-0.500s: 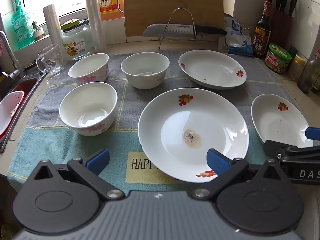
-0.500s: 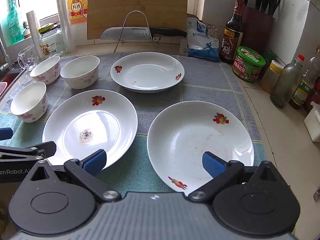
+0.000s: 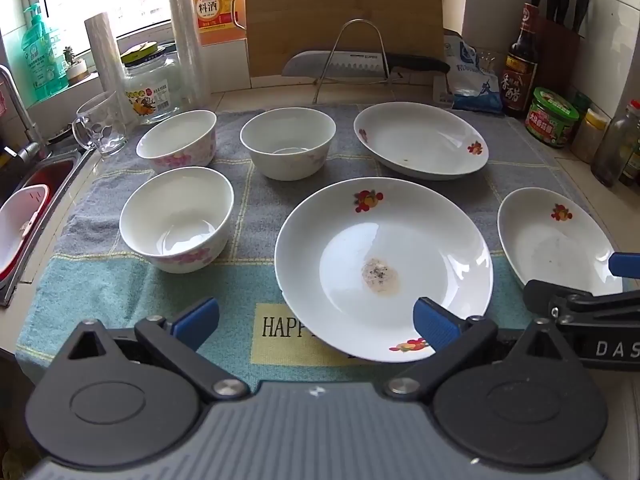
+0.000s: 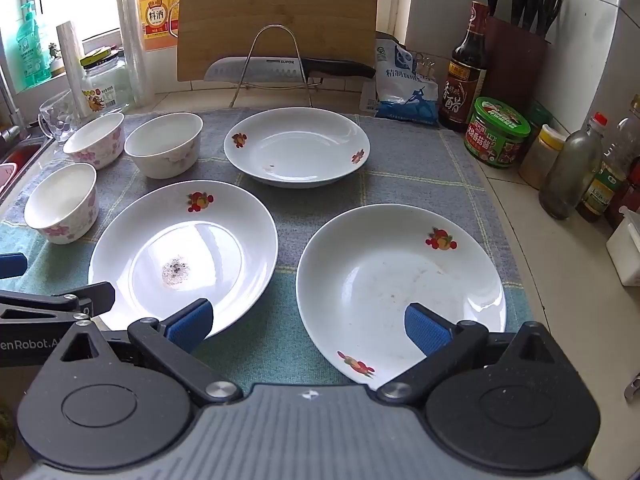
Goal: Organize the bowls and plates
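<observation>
Plainly, plates: three white plates lie apart on the towel (image 3: 100, 280): the smeared plate (image 3: 384, 268) in the middle front, the speckled plate (image 4: 400, 288) to its right, the far plate (image 4: 296, 148) behind.
Bowls: three bowls at left, the near bowl (image 3: 176, 220) in front, two more behind it (image 3: 176, 140) (image 3: 288, 142), none stacked.
Handling: likely stiff, glazed, slippery and breakable; a plate's thin rim is the place to pinch, a bowl's wall across its lip.
Left gripper (image 3: 316, 316): jaws wide, empty, over the smeared plate's near edge.
Right gripper (image 4: 308, 326): jaws wide, empty, between the two front plates.
Around: glass mug (image 3: 100, 124) just beside the bowls, knife (image 4: 280, 68) on a rack behind, bottles and jars at right.
In the way: little; the grippers sit close together.
</observation>
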Available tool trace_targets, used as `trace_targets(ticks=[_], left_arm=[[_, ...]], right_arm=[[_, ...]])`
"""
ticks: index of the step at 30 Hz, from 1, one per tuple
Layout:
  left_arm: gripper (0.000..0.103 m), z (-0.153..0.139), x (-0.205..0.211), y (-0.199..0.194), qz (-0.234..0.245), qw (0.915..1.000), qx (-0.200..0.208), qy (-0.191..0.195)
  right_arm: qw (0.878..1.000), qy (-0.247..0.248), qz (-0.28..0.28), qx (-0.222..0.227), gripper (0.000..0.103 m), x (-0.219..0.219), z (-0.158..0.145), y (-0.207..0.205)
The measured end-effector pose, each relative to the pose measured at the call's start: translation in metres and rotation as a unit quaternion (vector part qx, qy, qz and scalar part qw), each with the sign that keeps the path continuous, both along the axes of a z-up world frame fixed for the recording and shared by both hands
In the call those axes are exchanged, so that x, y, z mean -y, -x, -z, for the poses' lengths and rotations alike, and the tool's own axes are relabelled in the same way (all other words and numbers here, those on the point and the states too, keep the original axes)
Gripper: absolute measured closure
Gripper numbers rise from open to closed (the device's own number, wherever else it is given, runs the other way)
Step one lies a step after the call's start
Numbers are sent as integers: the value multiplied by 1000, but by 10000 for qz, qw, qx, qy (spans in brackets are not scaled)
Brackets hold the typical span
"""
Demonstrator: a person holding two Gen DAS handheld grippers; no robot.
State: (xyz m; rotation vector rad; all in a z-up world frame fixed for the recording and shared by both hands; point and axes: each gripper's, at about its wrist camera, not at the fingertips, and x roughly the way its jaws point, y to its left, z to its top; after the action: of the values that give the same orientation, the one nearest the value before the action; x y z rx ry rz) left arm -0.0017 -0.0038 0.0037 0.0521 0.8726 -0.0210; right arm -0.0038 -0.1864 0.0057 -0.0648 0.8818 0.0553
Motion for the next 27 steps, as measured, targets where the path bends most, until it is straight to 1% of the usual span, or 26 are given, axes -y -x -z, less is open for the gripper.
trace_targets(ticks=[27], left_arm=[[1, -4, -2, 2, 69, 10000, 55, 31]], right_arm=[[10000, 30, -13, 52, 0, -1, -4, 3]])
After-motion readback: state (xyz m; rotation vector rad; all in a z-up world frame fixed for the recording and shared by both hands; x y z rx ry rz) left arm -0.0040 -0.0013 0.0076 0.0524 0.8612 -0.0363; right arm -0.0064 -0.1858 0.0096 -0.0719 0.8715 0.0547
